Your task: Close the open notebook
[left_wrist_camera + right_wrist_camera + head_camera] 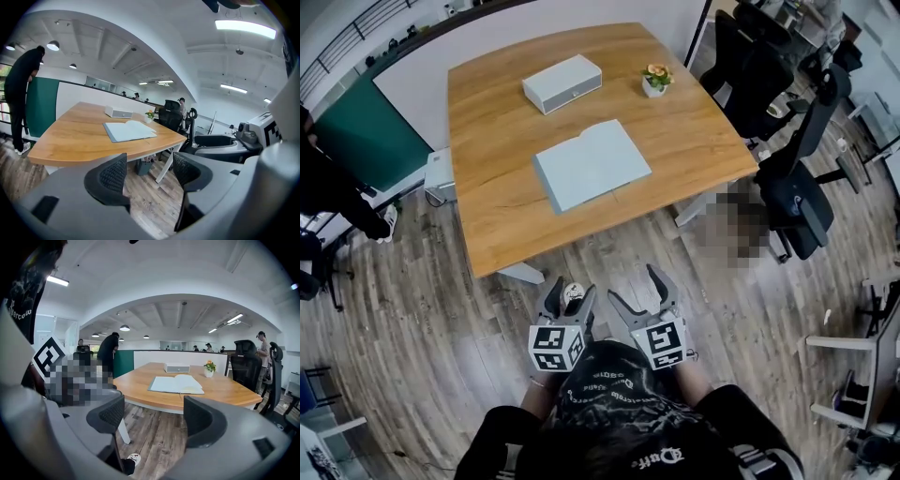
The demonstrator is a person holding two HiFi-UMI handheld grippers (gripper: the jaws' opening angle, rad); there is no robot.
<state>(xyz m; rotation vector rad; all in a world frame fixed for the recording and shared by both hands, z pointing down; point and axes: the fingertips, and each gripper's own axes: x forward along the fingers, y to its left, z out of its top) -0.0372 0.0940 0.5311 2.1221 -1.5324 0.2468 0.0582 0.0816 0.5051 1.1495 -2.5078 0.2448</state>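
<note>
Notebook [591,165]: open, lying flat with pages up on the wooden table [487,141], in the middle of the half nearer the person. Pages are pale and no writing can be made out. A blue-grey cover margin shows along the left and near edges. In the right gripper view the right-hand leaves arch slightly above the left-hand ones, with a yellowish tint at their near corner. Nothing rests on the notebook or touches it.

Beyond it, toward the far edge, stands a grey box [562,82]. A small potted plant [655,80] sits to the right of the box, apart from it.

Left gripper [572,289]: released, jaws spread, only floor planks visible in the gap. Right gripper [633,284]: likewise released, jaws spread, nothing between them. Both are held side by side over the wood-plank floor [422,309], short of the table's near edge and well apart from the notebook.

Black office chairs [797,187] stand to the table's right.
</note>
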